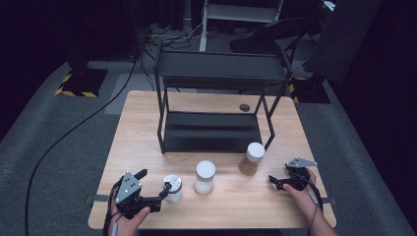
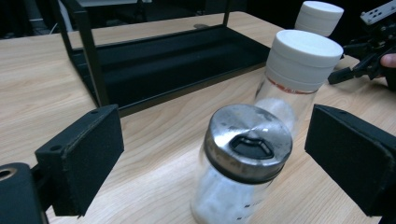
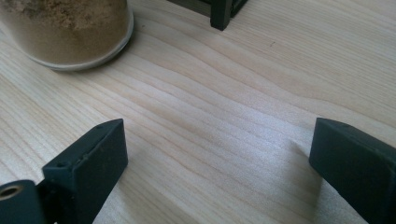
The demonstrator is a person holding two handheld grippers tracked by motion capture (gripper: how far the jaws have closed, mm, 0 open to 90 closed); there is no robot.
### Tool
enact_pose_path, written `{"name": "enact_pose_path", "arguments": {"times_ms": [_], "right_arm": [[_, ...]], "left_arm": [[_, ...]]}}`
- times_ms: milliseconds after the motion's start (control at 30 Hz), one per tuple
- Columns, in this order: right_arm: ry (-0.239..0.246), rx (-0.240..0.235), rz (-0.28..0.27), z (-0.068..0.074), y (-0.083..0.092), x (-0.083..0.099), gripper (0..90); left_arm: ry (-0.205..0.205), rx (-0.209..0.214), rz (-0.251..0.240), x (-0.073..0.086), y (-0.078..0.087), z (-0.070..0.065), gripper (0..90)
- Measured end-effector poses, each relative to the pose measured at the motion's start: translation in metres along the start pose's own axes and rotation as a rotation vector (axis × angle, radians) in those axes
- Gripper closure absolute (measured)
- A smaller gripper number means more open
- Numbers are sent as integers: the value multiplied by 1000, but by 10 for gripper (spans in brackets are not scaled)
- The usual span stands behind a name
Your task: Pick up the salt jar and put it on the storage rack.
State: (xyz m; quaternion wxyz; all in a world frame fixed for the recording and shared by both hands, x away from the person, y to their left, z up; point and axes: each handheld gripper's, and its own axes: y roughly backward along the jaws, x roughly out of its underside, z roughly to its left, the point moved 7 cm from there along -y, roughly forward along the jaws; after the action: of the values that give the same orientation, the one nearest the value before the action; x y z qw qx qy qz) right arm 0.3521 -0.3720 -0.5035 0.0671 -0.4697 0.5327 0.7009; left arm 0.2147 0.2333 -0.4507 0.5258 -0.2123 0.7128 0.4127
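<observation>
The left gripper [image 2: 210, 154] stands wide around the metal-lidded shaker jar [image 2: 240, 172], pads clear of it. The right gripper [image 3: 219, 163], equally wide, holds nothing above the bare counter [image 3: 210, 93] near the brown-powder jar [image 3: 70, 32].

This looks like a lab or recording studio rather than a home. A lone wooden surface [image 1: 147, 147] stands on grey carpet in a darkened room. Behind the surface, cables [image 1: 162, 37] trail across the floor; black stand bases with yellow-black hazard tape [image 1: 74, 91] flank it, and what may be a chair [image 1: 275, 34] sits beyond.
</observation>
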Motion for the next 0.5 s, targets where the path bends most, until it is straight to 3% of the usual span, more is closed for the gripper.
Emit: {"name": "enact_pose_path", "arguments": {"times_ms": [300, 500], "right_arm": [[0, 0, 0, 0, 0, 0, 43], [1, -1, 0, 0, 0, 0, 42]], "left_arm": [[-4, 30, 2, 0, -15, -8, 38], [-35, 40, 20, 0, -27, -15, 38]]}}
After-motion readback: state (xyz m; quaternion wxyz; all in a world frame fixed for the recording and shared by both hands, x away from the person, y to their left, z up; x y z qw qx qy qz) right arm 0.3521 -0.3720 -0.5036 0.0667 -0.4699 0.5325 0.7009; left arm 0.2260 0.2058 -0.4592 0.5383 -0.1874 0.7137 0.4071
